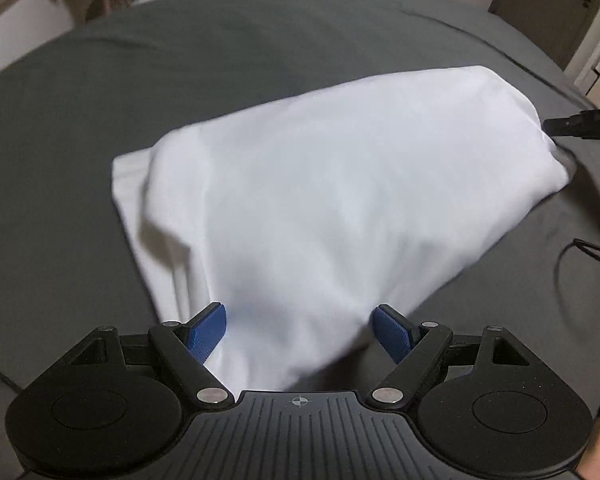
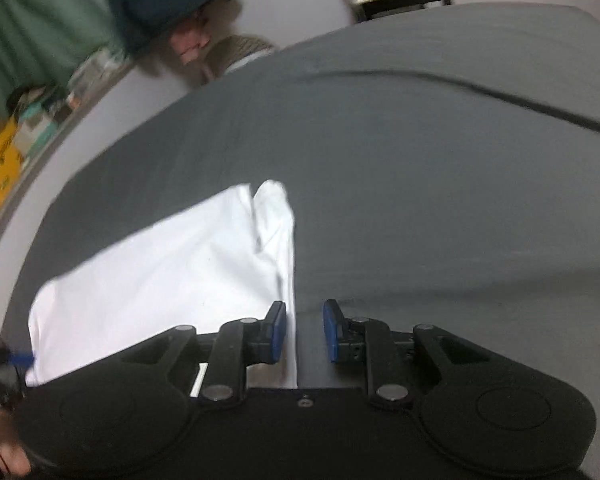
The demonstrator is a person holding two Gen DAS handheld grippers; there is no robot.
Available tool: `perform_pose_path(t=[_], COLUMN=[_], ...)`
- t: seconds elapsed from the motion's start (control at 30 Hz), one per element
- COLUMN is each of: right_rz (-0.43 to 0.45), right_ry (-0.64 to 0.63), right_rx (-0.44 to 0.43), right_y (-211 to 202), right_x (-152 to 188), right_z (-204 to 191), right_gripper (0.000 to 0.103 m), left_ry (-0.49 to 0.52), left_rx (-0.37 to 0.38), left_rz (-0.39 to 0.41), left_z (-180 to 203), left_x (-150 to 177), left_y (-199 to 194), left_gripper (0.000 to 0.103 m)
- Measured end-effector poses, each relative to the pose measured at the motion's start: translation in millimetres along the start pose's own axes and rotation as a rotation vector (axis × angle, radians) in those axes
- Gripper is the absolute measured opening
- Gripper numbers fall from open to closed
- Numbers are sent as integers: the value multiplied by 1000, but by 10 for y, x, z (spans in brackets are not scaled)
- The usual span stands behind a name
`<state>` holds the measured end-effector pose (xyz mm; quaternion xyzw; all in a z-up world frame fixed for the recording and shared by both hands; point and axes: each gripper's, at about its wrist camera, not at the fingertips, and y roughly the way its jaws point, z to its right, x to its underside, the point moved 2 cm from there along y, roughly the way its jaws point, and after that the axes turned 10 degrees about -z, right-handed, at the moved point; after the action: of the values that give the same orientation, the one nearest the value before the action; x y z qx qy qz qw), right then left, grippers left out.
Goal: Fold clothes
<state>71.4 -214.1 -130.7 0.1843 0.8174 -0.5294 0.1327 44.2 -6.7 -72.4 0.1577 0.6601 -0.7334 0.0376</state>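
Both grippers' jaws apart w/ white garment [image 1: 320, 200] edge between, ungripped

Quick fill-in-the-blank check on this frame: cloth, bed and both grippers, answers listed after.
1. The cloth being folded is ____ in colour.
2. It lies on a bed sheet that is dark ____.
3. The left gripper has its blue pads spread wide, so it is ____.
4. At the right gripper, the cloth's edge runs ____ the two pads, which stand apart.

Missing words: white; grey; open; between
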Motion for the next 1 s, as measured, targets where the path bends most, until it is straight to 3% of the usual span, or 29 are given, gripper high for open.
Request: perform_pose_path(t=[0.07,0.13,0.2,0.33,0.47,0.63,0.7,0.8,0.9,1.0], right_rz=[12,-3,-28,-72,-80,99,119,86,25,20], right_ry=[-37,-89,-148,-188,-109,-138,-117,-59,-11,54], right_rx=[-33,-74,-104,-47,-2,21,-73,-212,-228,-210], right_y=[-100,-128,-118,6,35,-219,-184,17,210,206], right_x=[38,135,217,221,180,159,87,-79,-147,-137], right_z=[-145,-273,-402,-514,-402,-370,-365,-355,-181,25], right_gripper=[25,34,34,35,23,34,35,36,36,22], left_ry=[35,70,114,195,212,27,-31,-77,-123,-168], left_rx=[-26,-25,-19,-2,-116,19,46,8,-31,-70], left_rz=[-8,-15,-6,16,-91,163,262,244,223,203], left_z=[-9,-36,-15,103,42,-231,-334,-437,-539,-641], left_x=[75,142,201,165,132,-96,-185,-209,-231,-253], left_y=[-75,-75,-115,-97,57,-270,-358,-230,-100,30], left_gripper=[82,82,82,82,82,82,82,82,82,82])
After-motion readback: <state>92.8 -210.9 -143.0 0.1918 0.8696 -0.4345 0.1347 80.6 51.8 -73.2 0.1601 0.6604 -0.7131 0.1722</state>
